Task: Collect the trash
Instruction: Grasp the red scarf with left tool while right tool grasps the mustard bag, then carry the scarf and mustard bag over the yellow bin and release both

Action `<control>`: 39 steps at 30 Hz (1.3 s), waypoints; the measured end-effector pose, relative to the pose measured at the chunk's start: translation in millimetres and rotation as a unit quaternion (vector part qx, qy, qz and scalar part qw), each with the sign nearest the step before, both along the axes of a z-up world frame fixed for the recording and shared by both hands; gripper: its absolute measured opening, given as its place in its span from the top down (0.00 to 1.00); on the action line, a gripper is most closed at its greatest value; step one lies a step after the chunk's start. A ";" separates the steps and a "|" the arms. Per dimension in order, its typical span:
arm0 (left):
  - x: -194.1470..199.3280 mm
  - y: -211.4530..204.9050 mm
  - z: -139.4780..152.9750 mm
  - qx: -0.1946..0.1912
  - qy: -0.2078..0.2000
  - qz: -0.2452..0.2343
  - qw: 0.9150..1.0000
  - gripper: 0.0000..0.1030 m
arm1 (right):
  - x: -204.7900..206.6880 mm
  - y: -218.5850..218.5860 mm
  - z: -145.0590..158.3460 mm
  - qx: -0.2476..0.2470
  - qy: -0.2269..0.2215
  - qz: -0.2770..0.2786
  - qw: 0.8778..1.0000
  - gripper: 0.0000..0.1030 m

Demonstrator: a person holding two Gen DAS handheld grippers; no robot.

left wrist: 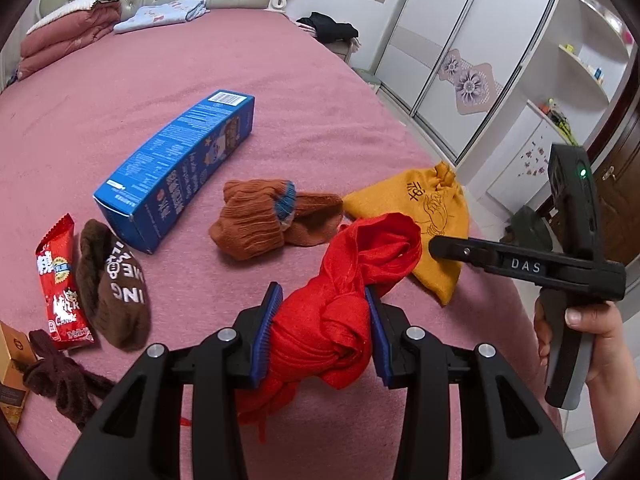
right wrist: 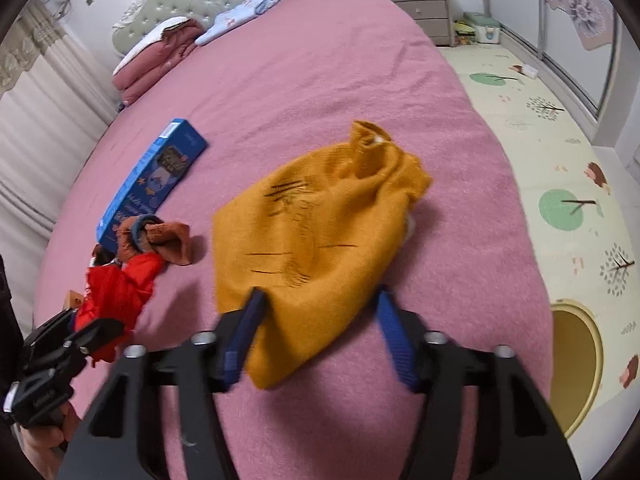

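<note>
My left gripper (left wrist: 322, 328) is shut on a knotted red cloth (left wrist: 340, 304), which also shows in the right wrist view (right wrist: 116, 292). My right gripper (right wrist: 320, 328) is open, its blue fingers either side of the near end of a yellow drawstring bag (right wrist: 316, 224) lying on the pink bed; the bag also shows in the left wrist view (left wrist: 436, 216). A blue carton (left wrist: 176, 172) and a red snack wrapper (left wrist: 60, 284) lie on the bed to the left.
Rust-brown socks (left wrist: 264, 220), a dark brown sock (left wrist: 116, 288) and a dark knitted cord (left wrist: 56, 376) lie on the pink bed (left wrist: 160, 80). Folded bedding (left wrist: 68, 32) sits by the headboard. A round gold-rimmed bin (right wrist: 576, 364) stands on the floor mat to the right.
</note>
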State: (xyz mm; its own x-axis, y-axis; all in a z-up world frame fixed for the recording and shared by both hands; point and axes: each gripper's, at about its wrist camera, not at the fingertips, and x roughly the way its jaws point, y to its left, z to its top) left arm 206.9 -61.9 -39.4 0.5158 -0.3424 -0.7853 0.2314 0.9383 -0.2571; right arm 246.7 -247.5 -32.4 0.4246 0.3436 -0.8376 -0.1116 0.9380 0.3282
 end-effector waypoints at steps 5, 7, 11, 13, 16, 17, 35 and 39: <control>-0.3 -2.6 0.3 -0.005 0.009 0.013 1.000 0.60 | -7.0 0.7 5.5 -0.004 -0.011 0.011 1.000 0.81; -3.0 -5.3 2.2 -0.005 0.009 0.014 1.000 0.60 | -11.6 0.1 8.6 -0.009 -0.016 0.014 1.000 0.84; -8.7 -11.3 4.2 0.001 0.012 0.016 1.000 0.60 | -28.6 -2.9 16.8 -0.026 -0.022 0.022 0.999 0.87; -12.1 -16.4 3.5 0.004 0.017 0.019 1.000 0.60 | -42.5 -11.0 23.4 -0.019 -0.028 0.019 0.999 0.87; -21.2 -26.6 1.9 -0.014 0.026 0.017 0.999 0.60 | -63.0 -27.1 31.1 -0.002 -0.032 0.016 0.999 0.87; -24.3 -29.2 0.9 -0.016 0.028 0.016 0.999 0.60 | -70.7 -34.1 33.3 0.001 -0.032 0.014 0.999 0.87; -81.4 -171.5 3.1 -0.008 0.033 -0.095 0.995 0.60 | -172.0 -160.7 52.9 -0.007 -0.051 -0.060 0.997 0.87; -88.0 -211.3 2.8 0.001 0.031 -0.125 0.992 0.60 | -188.1 -188.7 49.7 -0.020 -0.047 -0.082 0.995 0.87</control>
